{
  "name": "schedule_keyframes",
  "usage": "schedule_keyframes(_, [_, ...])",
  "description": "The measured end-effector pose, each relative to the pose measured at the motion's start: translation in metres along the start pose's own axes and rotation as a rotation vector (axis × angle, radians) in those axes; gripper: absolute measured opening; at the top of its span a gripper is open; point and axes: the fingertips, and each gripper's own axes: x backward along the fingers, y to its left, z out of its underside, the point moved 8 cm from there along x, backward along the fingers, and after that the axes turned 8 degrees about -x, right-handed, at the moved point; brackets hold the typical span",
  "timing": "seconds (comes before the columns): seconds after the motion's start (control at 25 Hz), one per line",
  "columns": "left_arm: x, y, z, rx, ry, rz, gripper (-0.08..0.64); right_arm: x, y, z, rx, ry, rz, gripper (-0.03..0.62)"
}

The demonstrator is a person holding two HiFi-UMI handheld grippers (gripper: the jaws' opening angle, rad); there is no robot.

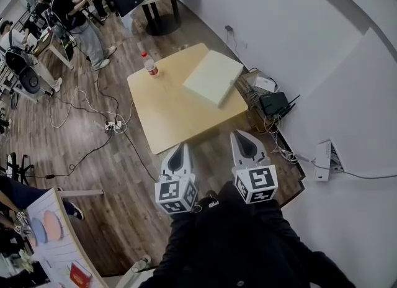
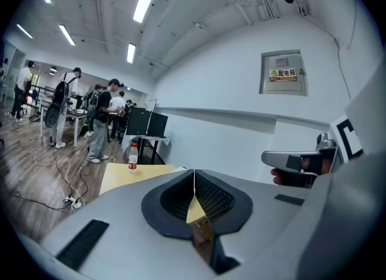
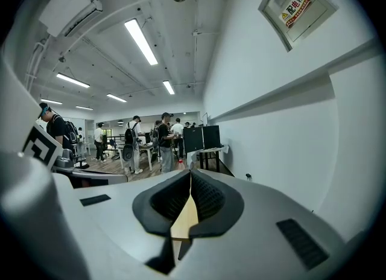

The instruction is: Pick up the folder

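Left gripper (image 1: 180, 148): I read its jaws as pressed together, with nothing caught between them. It hangs just short of the near edge of the counter (image 1: 167, 114).
Right gripper (image 1: 239, 135): its jaws are likewise closed tight and empty. It sits beside the left one, by the counter's near right corner.
Folder (image 1: 213, 77): it is pale and lies flat on the far right corner of the counter, well apart from both grippers. From my head view it seems to hang a little over the right edge, though the angle makes that hard to judge.
Bottle (image 1: 150, 65): it stands upright at the counter's far left corner, apart from the folder.
Floor: a power strip (image 1: 113, 126) with trailing cables lies to the left of the counter.
Background: people (image 1: 79, 15) stand at desks across the room.
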Motion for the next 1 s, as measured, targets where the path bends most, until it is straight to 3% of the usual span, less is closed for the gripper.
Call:
schedule_keyframes(0.28, [-0.003, 0.008, 0.011, 0.036, 0.027, -0.014, 0.034, -0.006, -0.002, 0.008, 0.002, 0.048, -0.003, 0.023])
schedule_keyframes(0.48, [-0.033, 0.010, 0.015, 0.051, 0.057, -0.024, 0.034, -0.033, -0.022, 0.010, -0.008, 0.072, -0.010, 0.023])
schedule_keyframes(1.0, [-0.222, 0.009, -0.036, 0.024, 0.062, -0.065, 0.034, -0.182, -0.137, -0.034, -0.054, 0.085, -0.115, 0.023])
